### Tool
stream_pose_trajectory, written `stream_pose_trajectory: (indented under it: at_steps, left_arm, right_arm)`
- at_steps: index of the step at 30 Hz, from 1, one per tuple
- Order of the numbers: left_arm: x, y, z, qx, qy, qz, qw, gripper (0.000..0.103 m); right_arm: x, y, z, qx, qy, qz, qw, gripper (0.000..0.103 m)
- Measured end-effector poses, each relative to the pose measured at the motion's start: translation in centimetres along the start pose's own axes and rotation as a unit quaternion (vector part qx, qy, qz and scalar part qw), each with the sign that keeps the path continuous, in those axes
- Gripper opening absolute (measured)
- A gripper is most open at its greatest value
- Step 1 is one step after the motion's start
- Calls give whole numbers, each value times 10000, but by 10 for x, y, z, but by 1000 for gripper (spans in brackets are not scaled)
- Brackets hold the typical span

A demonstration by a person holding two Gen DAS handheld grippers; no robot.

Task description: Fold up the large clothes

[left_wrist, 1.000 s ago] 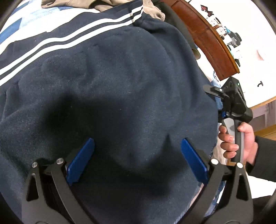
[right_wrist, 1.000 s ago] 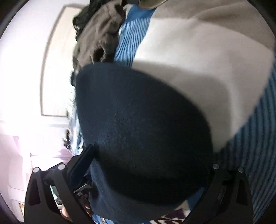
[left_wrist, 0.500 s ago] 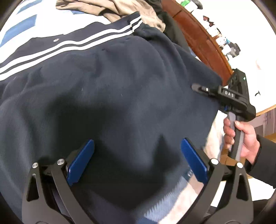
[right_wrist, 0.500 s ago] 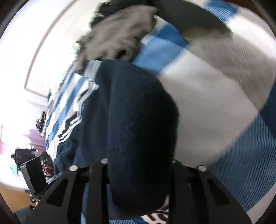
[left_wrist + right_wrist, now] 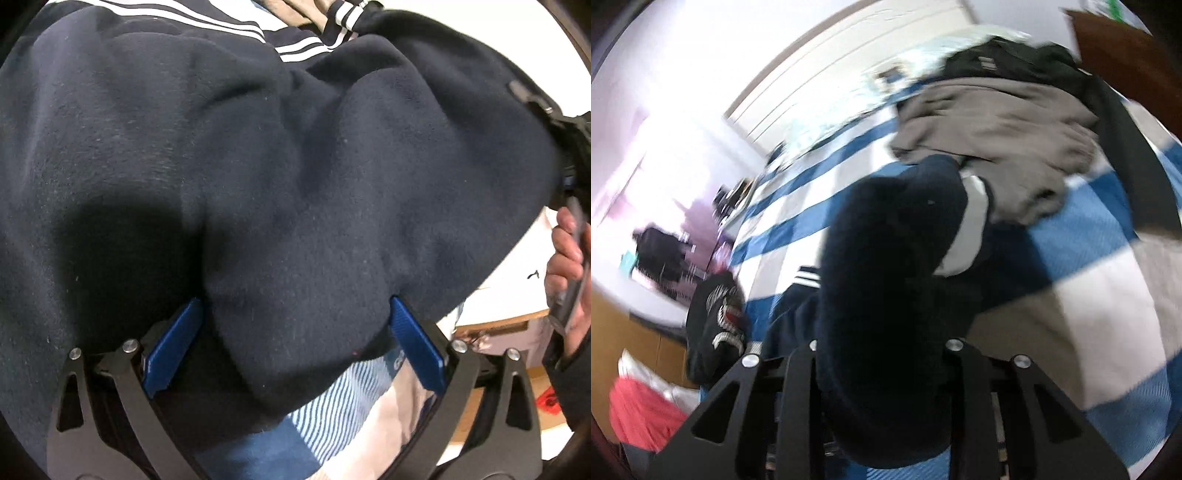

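Lying across a striped bed cover (image 5: pixel 1108 295): navy fleece top (image 5: pixel 295 166). Left gripper (image 5: pixel 291 343) fingers wide apart, cloth bunched between, unpressed. Right gripper (image 5: pixel 882 369) fingers nearly closed, clamping a fleece fold. Right view only: grey garment (image 5: pixel 997 125), black jacket (image 5: pixel 716 317), red cloth (image 5: pixel 639 417).

I am seeing two tools, the left tool (image 5: pixel 291 347) and the right tool (image 5: pixel 882 373), one navy fleece garment (image 5: pixel 295 166), one beige garment (image 5: pixel 997 122), one striped blanket (image 5: pixel 1108 302), and one hand (image 5: pixel 567 266).
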State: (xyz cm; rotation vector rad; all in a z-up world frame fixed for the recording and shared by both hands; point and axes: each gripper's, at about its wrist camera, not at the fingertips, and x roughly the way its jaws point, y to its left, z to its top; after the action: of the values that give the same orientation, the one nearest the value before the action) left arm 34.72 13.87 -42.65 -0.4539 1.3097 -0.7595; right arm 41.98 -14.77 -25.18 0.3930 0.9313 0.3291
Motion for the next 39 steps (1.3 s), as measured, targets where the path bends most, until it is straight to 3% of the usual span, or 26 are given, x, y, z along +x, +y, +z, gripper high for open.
stream_pose_trajectory:
  at_steps: [6, 10, 14, 16, 20, 25, 28, 32, 39]
  left_arm:
    - [-56, -5, -22, 291, -472, 55, 9984, 97]
    - [-100, 8, -54, 253, -813, 432, 9954, 97]
    - [-138, 33, -75, 420, -1569, 849, 9831, 97]
    - [-132, 61, -70, -35, -1262, 590, 9902, 97]
    - [-114, 77, -59, -251, -919, 427, 9945, 97]
    - [-116, 74, -63, -651, -1197, -10, 9907, 97]
    - [-126, 63, -94, -695, -1351, -27, 9884, 97]
    - [-144, 55, -146, -717, -1412, 385, 9866, 97]
    - [-187, 45, -218, -1099, -1862, 608, 9745, 97]
  right_arm:
    - [25, 86, 14, -941, 218, 174, 9952, 26]
    - [50, 148, 5, -1545, 464, 229, 9866, 26]
    - [72, 195, -8, -1892, 710, 370, 9787, 26]
    - [83, 221, -18, -2095, 884, 490, 9726, 26]
    - [100, 262, -39, -2495, 1194, 542, 9595, 26]
    - [127, 301, -66, -2907, 1671, 418, 9412, 26]
    - [143, 322, -83, -3201, 1923, 371, 9269, 26]
    - [166, 343, -108, -3526, 2152, 279, 9103, 26]
    - [214, 344, -167, -3850, 2491, -273, 8882, 26]
